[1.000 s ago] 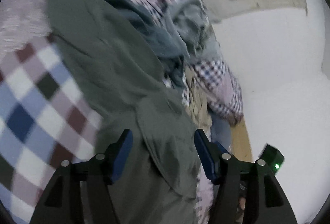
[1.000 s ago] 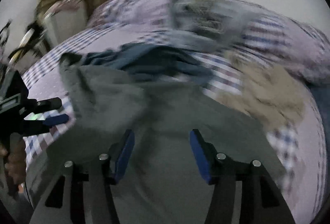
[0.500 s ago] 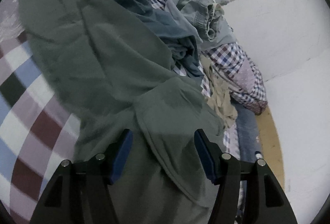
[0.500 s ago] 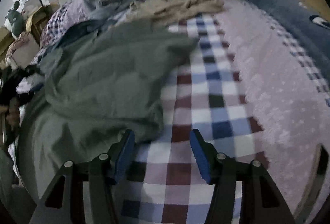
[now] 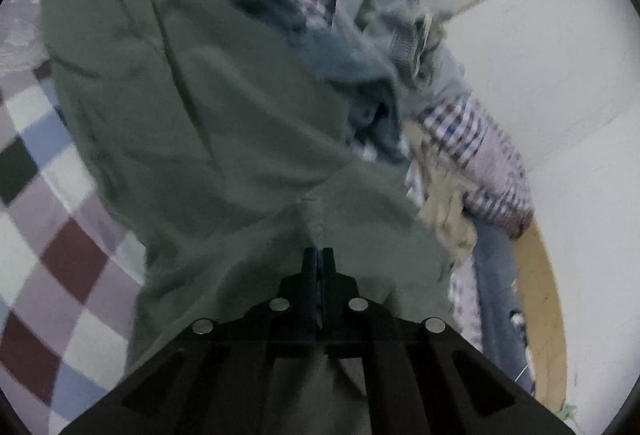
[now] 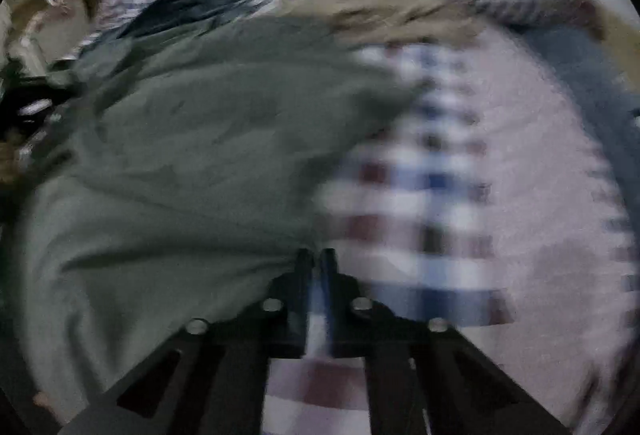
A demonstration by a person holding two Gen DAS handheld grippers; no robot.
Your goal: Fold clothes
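On the checked bedspread (image 5: 60, 255) lies the grey-green garment (image 5: 208, 139), spread wide and rumpled. Low over it, the left gripper (image 5: 318, 255) points forward with its fingers pinched together on a raised fold of that cloth. Over at the garment's edge, the right gripper (image 6: 316, 259) is also drawn narrow, nipping the hem where cloth meets bedspread, though blur softens it. Beyond, a heap of other clothes (image 5: 380, 47) sits near the white wall (image 5: 540, 75).
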